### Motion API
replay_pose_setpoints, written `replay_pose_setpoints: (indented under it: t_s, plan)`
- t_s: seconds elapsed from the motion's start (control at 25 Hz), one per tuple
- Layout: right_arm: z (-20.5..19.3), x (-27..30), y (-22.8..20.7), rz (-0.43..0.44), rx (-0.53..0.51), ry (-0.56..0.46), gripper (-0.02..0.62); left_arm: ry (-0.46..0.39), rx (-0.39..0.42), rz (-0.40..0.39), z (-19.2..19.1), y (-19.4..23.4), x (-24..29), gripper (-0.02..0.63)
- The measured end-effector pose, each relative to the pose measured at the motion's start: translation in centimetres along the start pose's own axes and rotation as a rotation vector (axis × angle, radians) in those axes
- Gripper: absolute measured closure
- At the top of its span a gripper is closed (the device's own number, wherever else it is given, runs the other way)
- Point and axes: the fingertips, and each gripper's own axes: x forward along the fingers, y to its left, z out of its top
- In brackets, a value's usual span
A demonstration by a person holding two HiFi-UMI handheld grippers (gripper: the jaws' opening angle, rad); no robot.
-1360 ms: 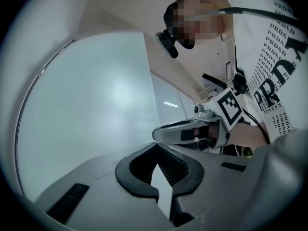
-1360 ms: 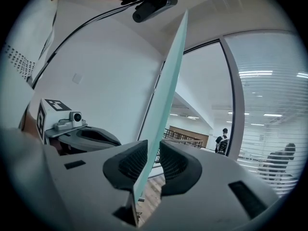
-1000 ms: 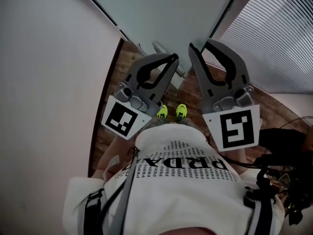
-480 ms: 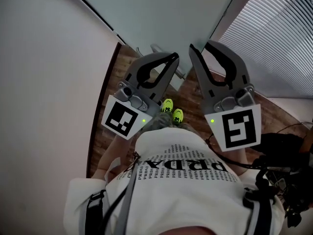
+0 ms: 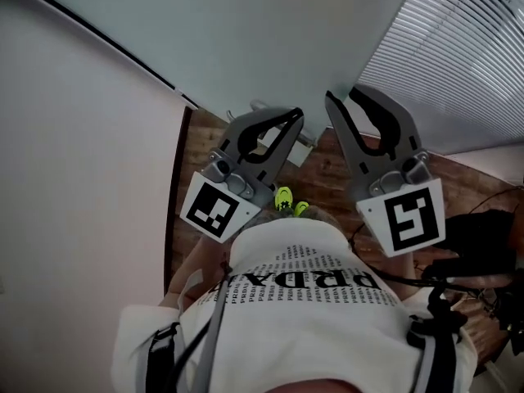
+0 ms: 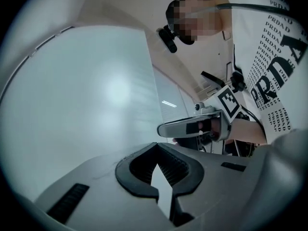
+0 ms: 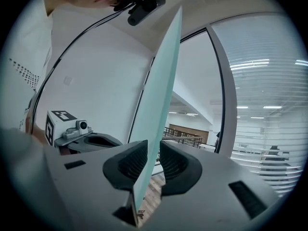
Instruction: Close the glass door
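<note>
Head view: glass door (image 5: 270, 31) fills the top, white wall (image 5: 74, 178) on the left, slatted blinds (image 5: 458, 64) on the right, wood floor (image 5: 327, 174) below. Right claw (image 5: 344, 97) is at the door's free edge, left claw (image 5: 288, 115) just beside it. The shirt (image 5: 303, 301) hides both hands. Left gripper view: left claw closed tip to tip with nothing in it; the door is a pale blank sheet, cut off at the left. Right gripper view: right claw is narrow, clamped on the door edge running up between its pads; the door's top is out of frame.
</note>
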Motion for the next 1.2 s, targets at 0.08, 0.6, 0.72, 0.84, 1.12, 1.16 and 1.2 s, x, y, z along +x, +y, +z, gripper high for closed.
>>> replay_pose_setpoints:
  t_s: [0.08,0.6,0.72,0.84,1.12,1.16,1.2]
  plan:
    - [-0.2,-0.2,-0.3,0.000,-0.004,0.002,0.534,0.014,0.009,-0.005,-0.2,0.0,-0.2,0.606]
    - [0.3,0.4,1.3,0.038,-0.096,-0.017,0.534,-0.014,0.026,0.000,-1.3,0.1,-0.7,0.606]
    - [0.7,0.6,1.6,0.044,-0.106,-0.024,0.534,-0.010,0.012,0.010,-1.8,0.3,-0.7,0.606]
    - [1.0,0.7,1.9,0.081,-0.116,-0.020,0.534,-0.009,0.020,0.038,-1.8,0.5,-0.7,0.606]
    - [0.1,0.8,1.8,0.095,-0.107,0.000,0.534,-0.026,0.035,0.057,-1.7,0.6,-0.6,0.606]
    - [-0.1,0.7,1.7,0.095,-0.096,0.001,0.534,-0.023,0.040,0.055,-1.7,0.5,-0.7,0.606]
    - [-0.1,0.7,1.6,0.094,-0.086,-0.001,0.534,-0.015,0.044,0.053,-1.7,0.5,-0.7,0.606]
